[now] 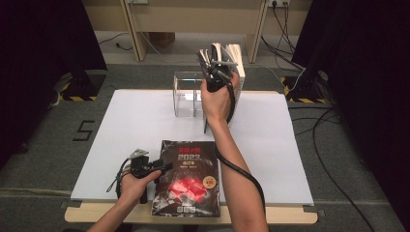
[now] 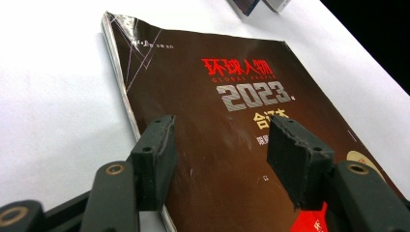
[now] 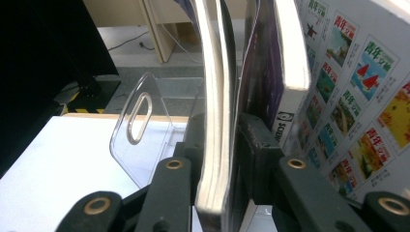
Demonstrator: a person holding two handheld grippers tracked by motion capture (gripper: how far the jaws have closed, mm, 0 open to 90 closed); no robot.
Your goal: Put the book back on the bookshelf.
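From where I stand, the work looks like filing magazines upright into the clear acrylic rack (image 1: pixel 186 92) at the far side of the white table (image 1: pixel 121 145). The right gripper (image 1: pixel 212 72) is raised at the right end of that rack, and its jaws are pinched on a thin magazine (image 3: pixel 215 121) held on edge; the right gripper view shows both pads pressed against its covers. Just beyond it, on the side away from the rack's clear divider (image 3: pixel 140 130), stand other volumes, one a thick book (image 3: pixel 348 106) with a grid of small cover pictures, so some of the filing seems done. Whether the thin magazine is already seated in the rack or hanging above it, I cannot tell. Well nearer the person than the rack, a dark magazine (image 1: pixel 187 179) marked 2023 lies flat on the table. The left gripper (image 1: pixel 164 167) hovers at its left edge with jaws spread, its pads apart over the cover and gripping nothing. I judge that this one remains to be picked up and stood in the rack.
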